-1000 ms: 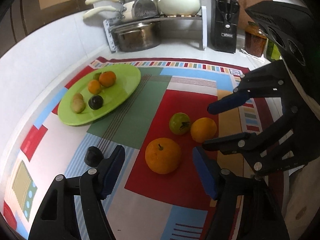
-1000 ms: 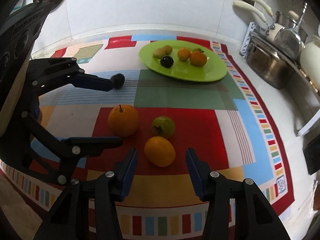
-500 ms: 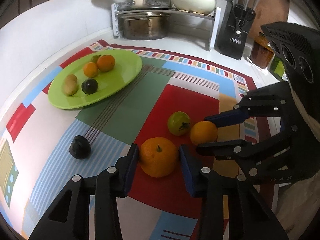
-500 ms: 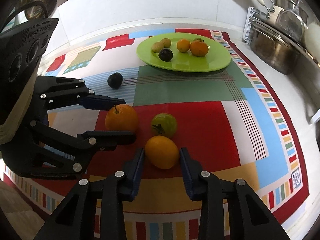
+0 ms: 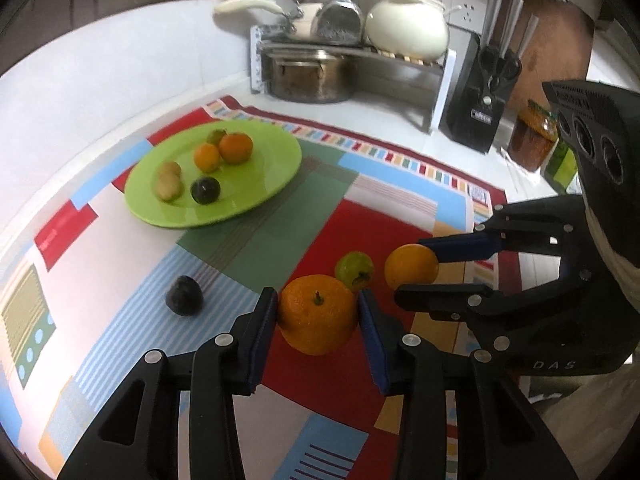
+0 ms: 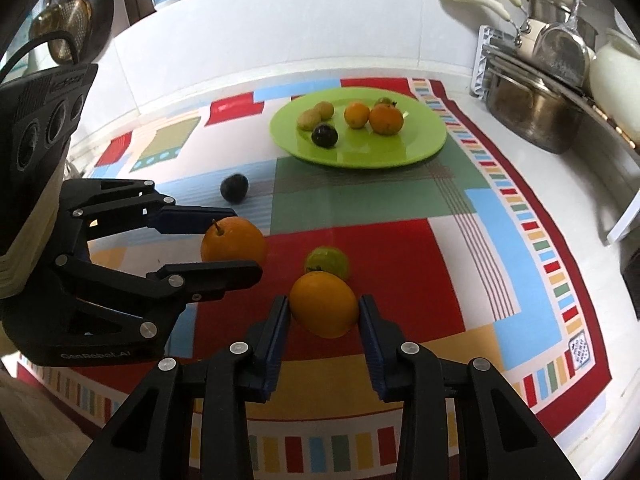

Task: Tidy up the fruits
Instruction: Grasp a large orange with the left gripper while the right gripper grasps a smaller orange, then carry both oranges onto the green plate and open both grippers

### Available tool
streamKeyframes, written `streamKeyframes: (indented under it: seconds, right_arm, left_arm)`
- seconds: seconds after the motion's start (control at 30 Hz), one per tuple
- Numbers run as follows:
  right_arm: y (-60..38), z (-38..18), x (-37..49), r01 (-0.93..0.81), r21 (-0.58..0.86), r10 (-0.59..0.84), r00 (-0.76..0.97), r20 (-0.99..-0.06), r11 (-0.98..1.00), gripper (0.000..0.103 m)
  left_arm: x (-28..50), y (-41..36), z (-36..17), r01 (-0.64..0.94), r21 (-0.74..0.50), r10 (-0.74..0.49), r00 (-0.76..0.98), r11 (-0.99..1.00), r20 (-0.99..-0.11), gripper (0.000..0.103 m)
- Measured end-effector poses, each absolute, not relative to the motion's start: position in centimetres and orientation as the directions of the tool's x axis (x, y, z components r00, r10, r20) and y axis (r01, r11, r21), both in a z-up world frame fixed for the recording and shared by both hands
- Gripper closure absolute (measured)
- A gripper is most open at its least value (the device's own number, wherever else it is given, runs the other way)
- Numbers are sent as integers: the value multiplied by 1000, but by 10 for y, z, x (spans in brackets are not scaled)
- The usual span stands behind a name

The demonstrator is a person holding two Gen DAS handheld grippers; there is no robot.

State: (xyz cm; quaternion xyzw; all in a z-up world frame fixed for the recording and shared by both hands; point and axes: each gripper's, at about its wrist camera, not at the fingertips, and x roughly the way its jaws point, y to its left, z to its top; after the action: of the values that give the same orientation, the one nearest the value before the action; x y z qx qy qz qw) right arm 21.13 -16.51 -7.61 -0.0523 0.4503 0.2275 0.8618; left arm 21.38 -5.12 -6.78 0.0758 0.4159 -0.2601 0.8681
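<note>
My left gripper (image 5: 318, 308) is shut on a large orange (image 5: 316, 316) with a stem, its blue pads pressing both sides. Just to its right, my right gripper (image 5: 412, 270) is shut on a smaller smooth orange fruit (image 6: 324, 304). A green fruit (image 5: 354, 270) lies on the red patch between the two held fruits. A dark fruit (image 5: 184, 300) sits alone on the striped blue patch to the left. The green plate (image 5: 272, 184) farther back holds two small oranges, a dark fruit, two brownish fruits and a small green one.
A patchwork cloth (image 5: 248, 240) covers the white counter. At the back stand a rack with pots (image 5: 320, 72), a cream pot (image 5: 408, 28), a black knife block (image 5: 484, 96) and a jar (image 5: 532, 140). In the right wrist view the wall runs behind the plate.
Both grippers went from open around their fruits to shut on them. The left gripper then rose a little and rolled with the large orange in it.
</note>
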Motion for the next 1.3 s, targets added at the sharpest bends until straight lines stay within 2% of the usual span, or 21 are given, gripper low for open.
streamKeyframes:
  seconds: [0.73,1.3]
  right_arm:
    - [-171,-19,229,-395,126,373,647,-666,910,67]
    - [-165,15,281,-380,131,380,712,-591,916,67]
  left_arm:
    - [229,-41,-12,396,-42,-324,681,917,-657,62]
    - [277,-29,17,361,-18,-299,742,932,-600,62]
